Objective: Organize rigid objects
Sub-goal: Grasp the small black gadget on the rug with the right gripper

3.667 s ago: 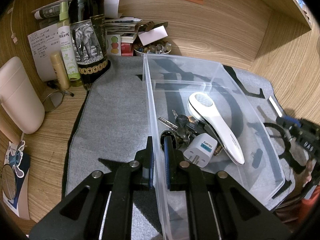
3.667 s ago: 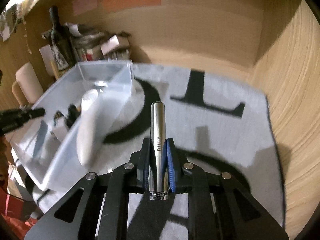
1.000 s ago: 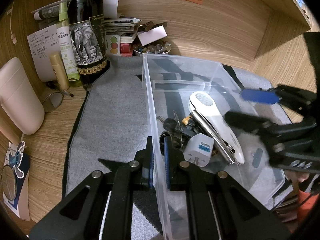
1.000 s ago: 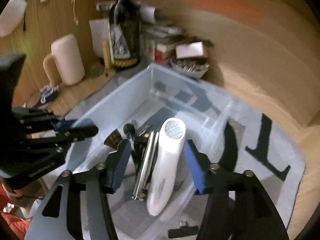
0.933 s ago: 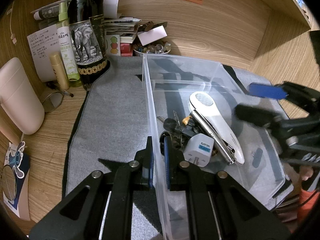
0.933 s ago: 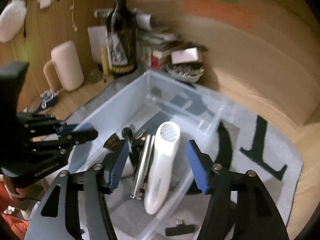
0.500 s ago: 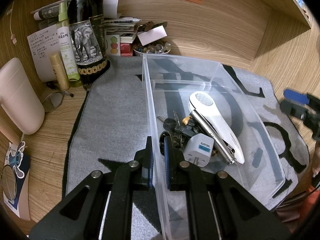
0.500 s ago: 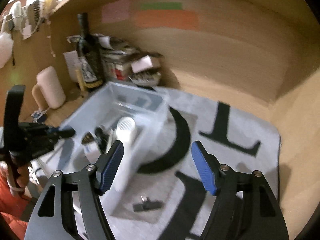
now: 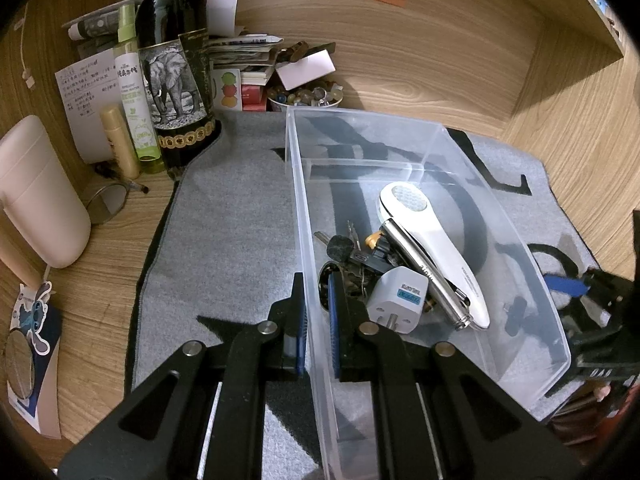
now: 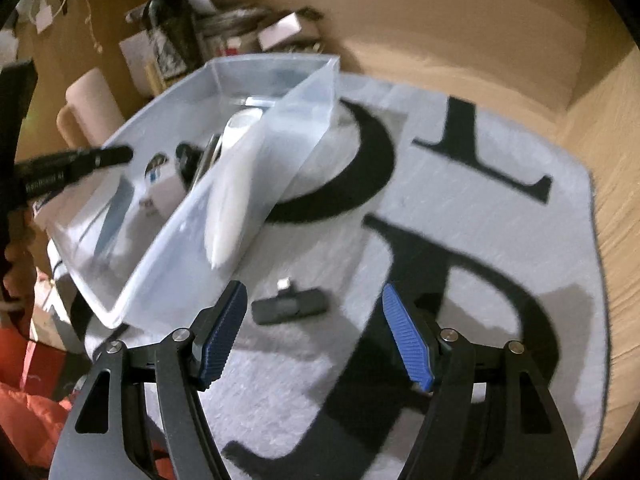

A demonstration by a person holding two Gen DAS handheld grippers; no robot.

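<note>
A clear plastic bin stands on the grey mat. My left gripper is shut on its left wall. In the bin lie a white handheld device, a metal cylinder, a white plug adapter and keys. In the right wrist view my right gripper hangs open low over the mat, just right of the bin. A small dark dongle lies on the mat just ahead of its fingertips, nearer the left one, untouched.
A dark bottle with an elephant label, a spray bottle, a pink tumbler, a round mirror and a bowl of stones crowd the back left. Wooden walls close the back and right.
My right gripper left the metal cylinder in the bin, drew out to the right with its jaws wider, and sank toward the dongle on the mat. The left gripper kept still.
</note>
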